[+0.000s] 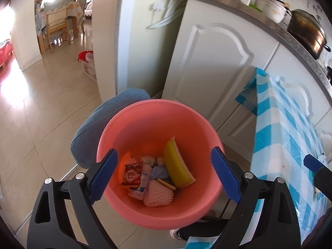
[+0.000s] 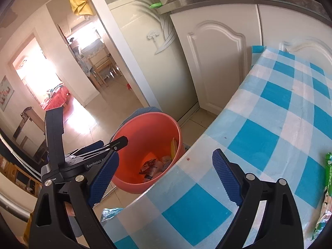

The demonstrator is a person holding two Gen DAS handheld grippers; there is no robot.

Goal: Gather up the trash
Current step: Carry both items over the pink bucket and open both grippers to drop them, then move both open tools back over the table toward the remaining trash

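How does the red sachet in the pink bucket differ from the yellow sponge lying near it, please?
The red sachet is a flat, thin printed packet; the yellow sponge is thick, plain and curved. The sachet lies low among the other trash on the bottom of the pink bucket, while the sponge stands propped on edge against the wall. The sponge is clearly longer. Both are already inside the bucket.

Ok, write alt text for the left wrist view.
An open, empty left claw hovers over a pink bucket on the floor holding trash: a yellow sponge, a red packet and a white foam fruit net. A table with a blue checked cloth stands at right, before white cabinets.
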